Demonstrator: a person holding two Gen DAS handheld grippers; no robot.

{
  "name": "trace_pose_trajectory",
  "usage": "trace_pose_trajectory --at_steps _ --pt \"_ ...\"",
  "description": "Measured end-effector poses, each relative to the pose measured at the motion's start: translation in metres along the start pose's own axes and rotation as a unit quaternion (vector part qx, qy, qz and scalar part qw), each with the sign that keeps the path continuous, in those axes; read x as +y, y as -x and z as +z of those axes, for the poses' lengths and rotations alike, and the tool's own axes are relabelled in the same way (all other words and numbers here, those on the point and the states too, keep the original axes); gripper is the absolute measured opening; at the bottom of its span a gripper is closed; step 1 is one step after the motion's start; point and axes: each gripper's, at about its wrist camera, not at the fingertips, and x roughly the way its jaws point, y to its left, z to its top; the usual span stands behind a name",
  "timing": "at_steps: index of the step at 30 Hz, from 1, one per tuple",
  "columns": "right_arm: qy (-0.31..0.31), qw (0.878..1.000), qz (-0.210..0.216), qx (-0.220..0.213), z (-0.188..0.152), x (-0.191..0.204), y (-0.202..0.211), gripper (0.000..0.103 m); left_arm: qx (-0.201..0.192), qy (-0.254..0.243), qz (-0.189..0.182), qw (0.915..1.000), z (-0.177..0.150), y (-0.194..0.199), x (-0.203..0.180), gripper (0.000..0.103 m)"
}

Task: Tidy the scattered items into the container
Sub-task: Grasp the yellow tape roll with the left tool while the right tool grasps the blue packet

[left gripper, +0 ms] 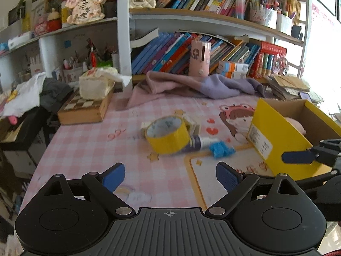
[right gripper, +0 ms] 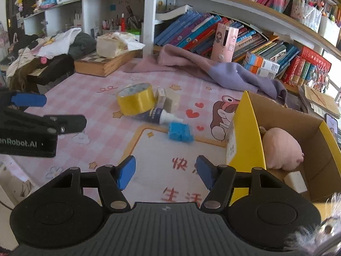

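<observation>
With both the left gripper (left gripper: pixel 170 176) and right gripper (right gripper: pixel 165 173) released and empty, the tape roll (right gripper: pixel 136 99) at twelve o'clock leans on a spray bottle (right gripper: pixel 162 116), so grabbing either could topple the pile away from the yellow box (right gripper: pixel 245 128)

blue item (left gripper: pixel 221 148) motion-blurred, spray bottle (left gripper: pixel 200 142) half behind tape roll (left gripper: pixel 167 135)

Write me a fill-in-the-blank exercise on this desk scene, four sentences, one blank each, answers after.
1. The roll of tape on the pink tablecloth is ____ in colour.
2. The pink plush toy lies inside the cardboard ____.
3. The small crumpled item beside the spray bottle is ____.
4. Nothing is between the left tongs or the right tongs; both are ____.

Answers: yellow; box; blue; empty
</observation>
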Motion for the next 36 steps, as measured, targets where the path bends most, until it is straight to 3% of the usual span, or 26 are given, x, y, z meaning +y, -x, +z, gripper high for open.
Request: trace_pose_trajectory --at_steps 17,36 --pt "-0.026 0.999 -0.009 0.045 0.037 -0.027 -0.08 0.061 0.023 -0.009 -0.005 0.9997 0.048 -0.093 0.001 0.094" --pt "-0.071 0.991 0.002 0.113 0.05 -0.042 -0.15 0.061 0.112 0.051 -0.012 0.9924 0.057 -0.187 0.025 0.1"
